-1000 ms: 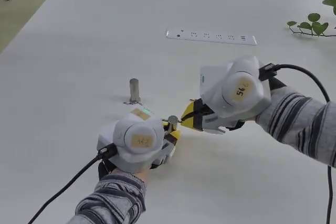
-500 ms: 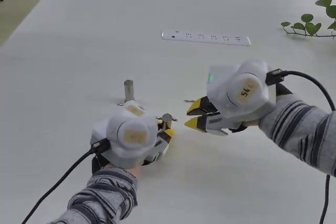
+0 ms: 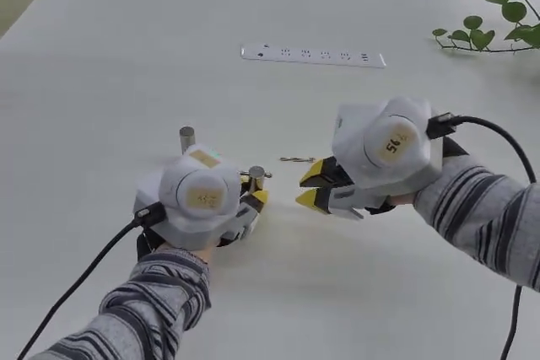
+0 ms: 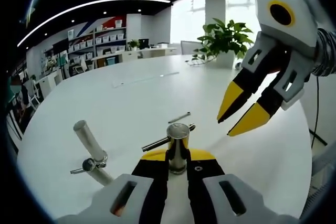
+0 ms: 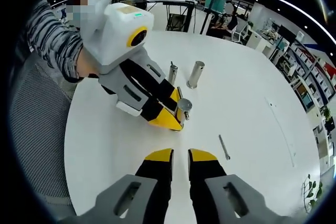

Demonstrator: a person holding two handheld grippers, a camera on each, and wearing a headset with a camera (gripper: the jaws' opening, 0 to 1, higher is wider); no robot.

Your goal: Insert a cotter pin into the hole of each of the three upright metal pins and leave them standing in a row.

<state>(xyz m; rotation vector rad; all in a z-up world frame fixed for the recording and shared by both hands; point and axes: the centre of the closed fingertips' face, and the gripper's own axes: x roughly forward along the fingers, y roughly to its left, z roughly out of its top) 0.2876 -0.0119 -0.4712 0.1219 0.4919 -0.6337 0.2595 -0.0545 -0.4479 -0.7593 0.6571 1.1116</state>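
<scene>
Cotter pin (image 4: pixel 155 142) is seen seated through the held metal pin (image 4: pixel 178 139), which is clamped upright by the left tongs (image 4: pixel 177 160) on the tabletop (image 4: pixel 131 103). A loose cotter pin (image 4: pixel 179 117) lies just beyond. A bare metal pin (image 5: pixel 197 74) is judged outstanding. The right tongs (image 5: pixel 180 162) are held apart and empty, pointed at the held metal pin.

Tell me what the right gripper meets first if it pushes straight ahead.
Probably the metal pin held in the left gripper, or that gripper's yellow fingers beside it; depth is unclear. The loose cotter pin lies off its line.
</scene>
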